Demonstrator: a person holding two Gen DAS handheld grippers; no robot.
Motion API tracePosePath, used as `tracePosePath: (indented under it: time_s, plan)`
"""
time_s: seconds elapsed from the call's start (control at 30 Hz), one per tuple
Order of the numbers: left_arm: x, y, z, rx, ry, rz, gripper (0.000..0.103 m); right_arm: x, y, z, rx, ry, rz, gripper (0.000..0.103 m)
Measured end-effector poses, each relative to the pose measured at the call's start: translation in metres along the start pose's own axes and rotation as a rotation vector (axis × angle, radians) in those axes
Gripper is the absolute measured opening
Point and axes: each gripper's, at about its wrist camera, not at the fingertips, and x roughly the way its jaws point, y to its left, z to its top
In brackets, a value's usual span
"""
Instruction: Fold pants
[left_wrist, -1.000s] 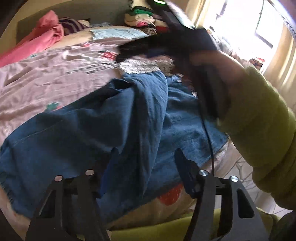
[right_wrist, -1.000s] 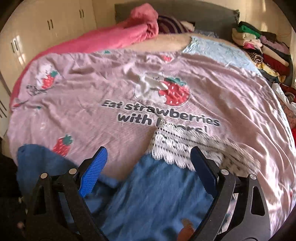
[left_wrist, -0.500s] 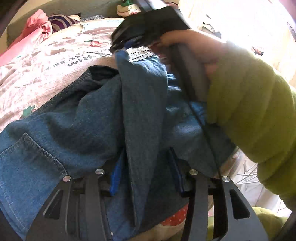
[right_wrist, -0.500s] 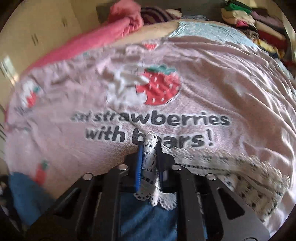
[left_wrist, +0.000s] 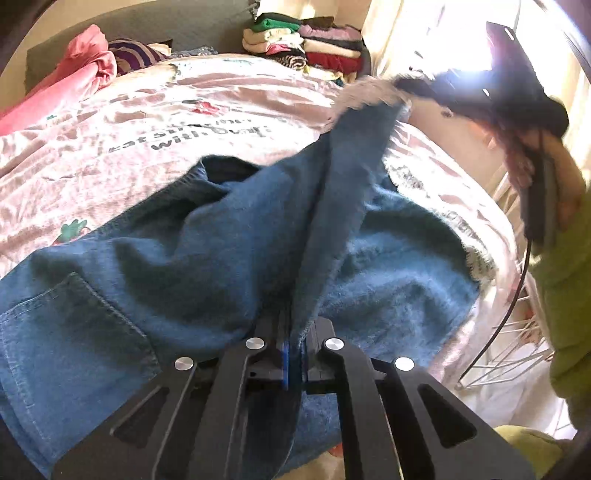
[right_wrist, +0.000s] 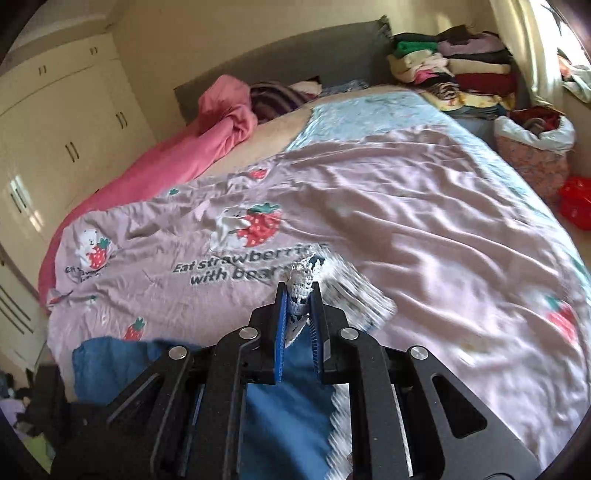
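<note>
Blue denim pants (left_wrist: 221, 236) with white lace hems lie rumpled on a pink bedspread (left_wrist: 110, 140). In the left wrist view my left gripper (left_wrist: 293, 354) is shut on a raised fold of the denim, which runs up to the right gripper (left_wrist: 417, 86) held high by a hand in a green sleeve. The right wrist view has my right gripper (right_wrist: 298, 306) shut on the lace hem (right_wrist: 303, 280) of a pants leg (right_wrist: 288, 417), lifted above the bedspread (right_wrist: 406, 221). A back pocket (left_wrist: 66, 325) shows at lower left.
A pink blanket (right_wrist: 221, 122) lies bunched at the bed's far left. Folded clothes are stacked (right_wrist: 454, 70) at the headboard's right corner. A bag of laundry (right_wrist: 535, 147) and a red bin (right_wrist: 576, 206) stand beside the bed. Wardrobe doors (right_wrist: 55, 140) fill the left wall. A wire rack (left_wrist: 517, 332) stands near the bed's edge.
Both grippers went from open to shut: the right on the lace hem, then the left on the denim fold. The right gripper lifted the hem up and to the right.
</note>
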Motion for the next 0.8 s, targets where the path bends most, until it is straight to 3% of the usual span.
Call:
tracePosePath:
  time_s: [0.13,0.33,0.5,0.8]
  plan:
    - [-0.024,-0.003,-0.001,0.050,-0.058,0.024,0.003,-0.030,-0.007,-0.026,0.008,0.032,-0.004,0.007]
    - [-0.041,-0.001,-0.007,0.076,-0.064,0.040,0.003,-0.065,-0.007,-0.081,0.032,0.080,0.001,0.007]
    - [-0.034,-0.005,-0.015,0.107,-0.026,0.047,0.003,-0.068,-0.020,-0.121,0.082,0.160,-0.020,0.007]
    - [-0.019,-0.024,-0.031,0.174,0.038,0.044,0.006,-0.068,-0.044,-0.154,0.132,0.242,-0.061,0.007]
